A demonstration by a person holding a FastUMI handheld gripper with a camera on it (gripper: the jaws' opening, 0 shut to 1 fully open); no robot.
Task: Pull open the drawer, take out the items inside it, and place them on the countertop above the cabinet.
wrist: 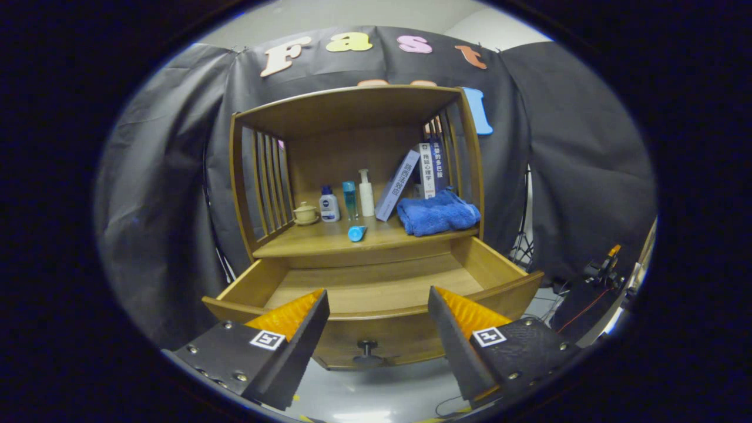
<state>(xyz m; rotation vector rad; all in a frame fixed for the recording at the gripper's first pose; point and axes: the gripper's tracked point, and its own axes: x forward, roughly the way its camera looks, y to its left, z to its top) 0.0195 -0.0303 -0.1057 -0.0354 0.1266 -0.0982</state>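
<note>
- The gripper hangs in front of the wooden cabinet with its fingers spread wide and nothing between them; they hold no object.
- The drawer is pulled out, and the part of its floor that I can see is bare. The front corners are hidden behind the fingers, so I cannot tell if a small item remains there. The risk is to stop too early, or to search for something that is not there.
- The countertop above the drawer already carries many things: a blue towel, a small blue tube lying near the front edge, a lidded cup, a white-and-blue bottle, a clear blue bottle, a white pump bottle and leaning books.
- The tube lies on its side just at the edge. In my judgement a light touch could roll it back into the drawer.
- The bottles stand close together and upright; a careless reach among them could tip one over.
- The drawer knob sits low between the fingers. Moving forward carelessly could bump the front panel and push the drawer partly shut.
</note>
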